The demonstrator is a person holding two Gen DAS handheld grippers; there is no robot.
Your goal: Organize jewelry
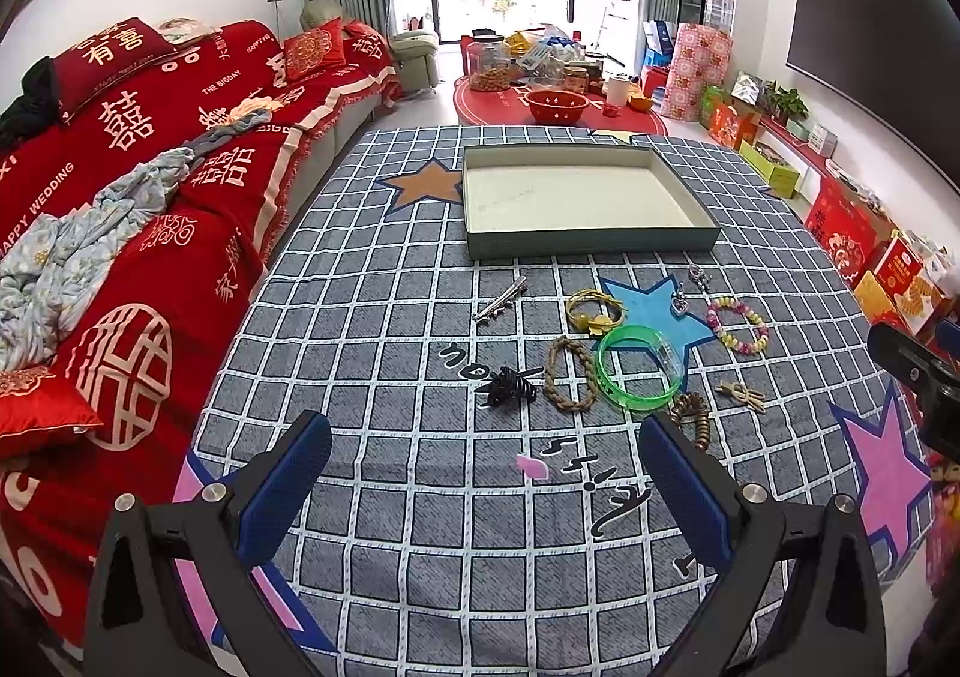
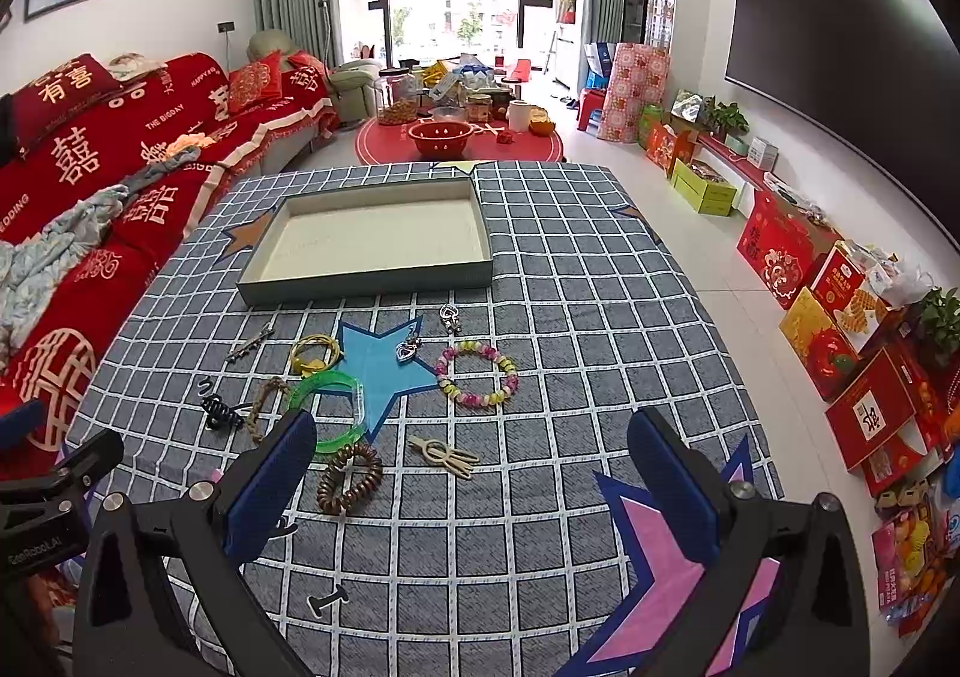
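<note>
Jewelry lies scattered on the checked tablecloth in front of an empty shallow box (image 1: 591, 242) (image 2: 366, 276). There is a green bangle (image 1: 639, 368) (image 2: 329, 410), a pastel bead bracelet (image 1: 738, 326) (image 2: 477, 373), a braided rope bracelet (image 1: 569, 374), a yellow bracelet (image 1: 593, 311) (image 2: 313, 353), a silver hair clip (image 1: 499, 300) (image 2: 251, 342), a black claw clip (image 1: 509, 386) (image 2: 221, 412), a brown coil tie (image 2: 350, 479) and a wooden hairpin (image 2: 445, 455). My left gripper (image 1: 483, 467) hovers open, near side of the pile. My right gripper (image 2: 474, 464) is open above the coil tie and hairpin.
A red-covered sofa (image 1: 138, 185) runs along the table's left edge. Gift boxes (image 2: 840, 329) line the floor on the right under a wall TV (image 2: 840, 35). A red round mat with a colander and jars (image 1: 555, 104) lies beyond the table's far edge.
</note>
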